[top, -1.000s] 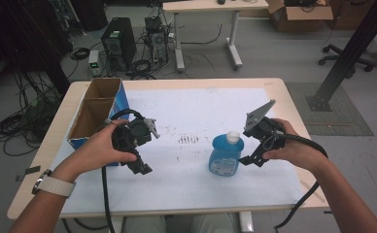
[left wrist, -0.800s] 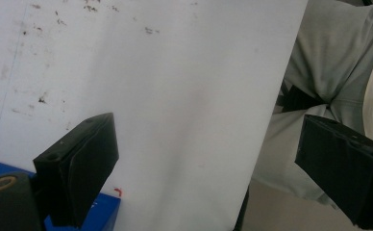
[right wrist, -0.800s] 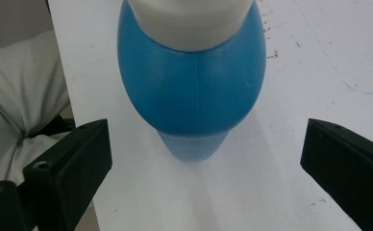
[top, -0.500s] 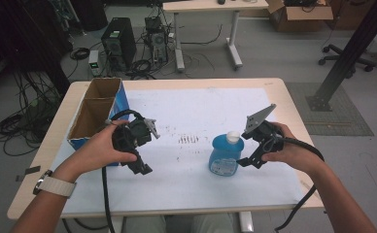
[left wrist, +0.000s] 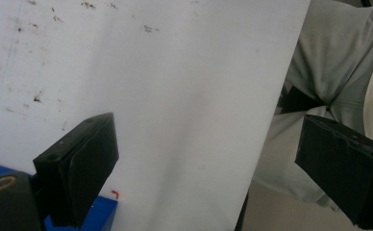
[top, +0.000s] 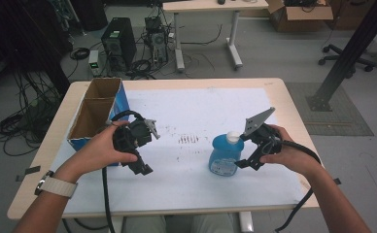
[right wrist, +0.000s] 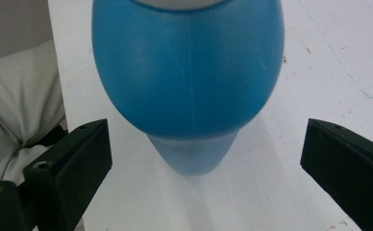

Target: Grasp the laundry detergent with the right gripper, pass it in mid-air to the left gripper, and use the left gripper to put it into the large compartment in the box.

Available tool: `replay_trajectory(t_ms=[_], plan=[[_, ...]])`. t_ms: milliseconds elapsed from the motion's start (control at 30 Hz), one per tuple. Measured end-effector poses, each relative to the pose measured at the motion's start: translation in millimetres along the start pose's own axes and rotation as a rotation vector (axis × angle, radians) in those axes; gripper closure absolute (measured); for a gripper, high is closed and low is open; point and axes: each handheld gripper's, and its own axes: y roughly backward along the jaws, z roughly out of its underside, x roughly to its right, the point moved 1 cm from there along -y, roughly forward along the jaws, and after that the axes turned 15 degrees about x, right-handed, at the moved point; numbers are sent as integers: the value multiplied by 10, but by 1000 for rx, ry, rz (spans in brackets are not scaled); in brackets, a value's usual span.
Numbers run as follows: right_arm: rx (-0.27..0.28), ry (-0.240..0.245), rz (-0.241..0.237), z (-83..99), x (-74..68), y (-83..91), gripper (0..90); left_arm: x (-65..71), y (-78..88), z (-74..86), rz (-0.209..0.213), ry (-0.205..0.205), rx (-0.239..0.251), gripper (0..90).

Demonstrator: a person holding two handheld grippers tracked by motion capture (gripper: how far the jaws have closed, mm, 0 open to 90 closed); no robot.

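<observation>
One blue bottle (top: pixel 225 156), one cardboard box (top: pixel 95 112), two claws (top: pixel 149 129) (top: pixel 245 148)

Black two-jaw grippers (top: pixel 145 131) (trailing black cables), pale wristwatch (top: pixel 56 184), grey trousers (left wrist: pixel 329 62)

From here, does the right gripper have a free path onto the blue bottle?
Probably yes: the right gripper has its jaws wide open, the blue bottle stands just ahead between them, nothing in between.

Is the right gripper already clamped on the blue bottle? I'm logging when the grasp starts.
No: in the right gripper view the right gripper has its jaws spread wide, with clear gaps on both sides of the blue bottle.
</observation>
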Motion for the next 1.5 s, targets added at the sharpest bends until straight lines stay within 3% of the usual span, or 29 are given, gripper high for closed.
replay_trajectory(t_ms=[1200,1500], plan=[[181,-14,-3,188,19,-80,35,-23,-37,-3,4,10,-1,80],[205,-22,1,257,22,-91,36,-28,-42,8,5,15,0,79]])
